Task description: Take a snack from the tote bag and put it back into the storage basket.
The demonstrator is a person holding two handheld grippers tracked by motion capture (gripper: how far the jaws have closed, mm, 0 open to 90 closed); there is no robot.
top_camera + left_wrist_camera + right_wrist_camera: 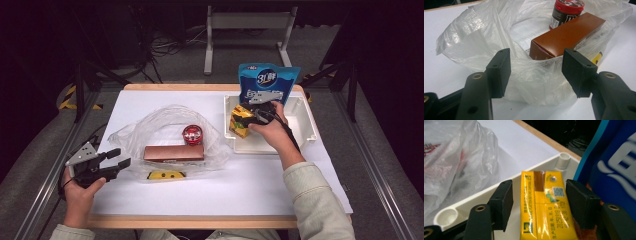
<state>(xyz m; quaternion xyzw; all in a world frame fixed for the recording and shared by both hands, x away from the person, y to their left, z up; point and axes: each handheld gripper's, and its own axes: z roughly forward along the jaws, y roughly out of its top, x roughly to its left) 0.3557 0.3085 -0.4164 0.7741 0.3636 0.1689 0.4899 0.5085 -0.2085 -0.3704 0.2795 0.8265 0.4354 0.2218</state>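
Over the white plastic bin [306, 131] on the bench, the right gripper [539, 197] stands open astride the yellow drink carton [546, 207]; it should lift straight clear without tipping it

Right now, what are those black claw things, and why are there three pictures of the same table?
The black claws are grippers, like big tongs. A person sits at the table and holds one in each hand. One picture is taken from above. The other two come from little cameras riding on the grippers, looking out between their two jaws.

On the table lies a crinkly clear plastic bag with a brown box and a red-lidded jar on it, and a small yellow thing in front. To the right is a white tray with a tall blue pouch and a yellow drink carton in it.

The left gripper is open, holding nothing, pointing at the bag. The right gripper has its jaws either side of the carton, with gaps showing, so it isn't squeezing it.
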